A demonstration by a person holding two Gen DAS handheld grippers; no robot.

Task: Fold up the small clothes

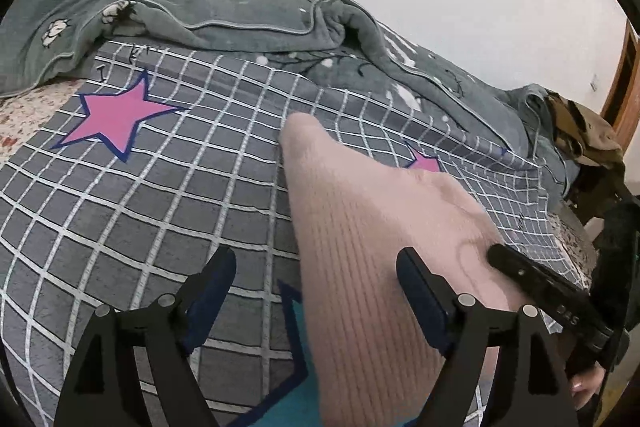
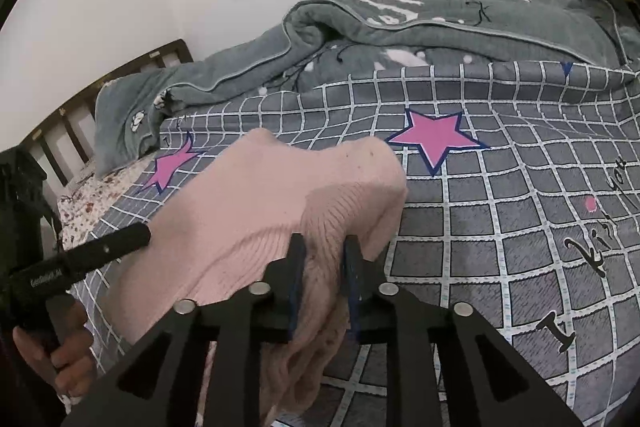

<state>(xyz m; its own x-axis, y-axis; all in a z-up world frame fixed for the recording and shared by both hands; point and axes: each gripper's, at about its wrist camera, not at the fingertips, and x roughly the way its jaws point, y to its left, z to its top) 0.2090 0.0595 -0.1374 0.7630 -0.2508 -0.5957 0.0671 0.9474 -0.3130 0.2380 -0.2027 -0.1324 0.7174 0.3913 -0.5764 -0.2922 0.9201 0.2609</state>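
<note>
A pink ribbed knit garment (image 1: 372, 227) lies on the grey checked bedspread (image 1: 160, 195). My left gripper (image 1: 316, 267) is open, its jaws wide apart just above the garment's near end, with the right finger over the knit. My right gripper (image 2: 324, 251) is shut on a bunched fold of the garment (image 2: 280, 195) and holds it lifted off the bed. The right gripper also shows at the right of the left wrist view (image 1: 532, 283), and the left gripper shows at the left of the right wrist view (image 2: 100, 251).
A rumpled grey-green quilt (image 1: 248, 15) runs along the far side of the bed against the white wall. A wooden headboard (image 2: 80, 99) stands at the left. A tan bag on a chair (image 1: 588, 143) sits by the bed's right edge, near a door frame.
</note>
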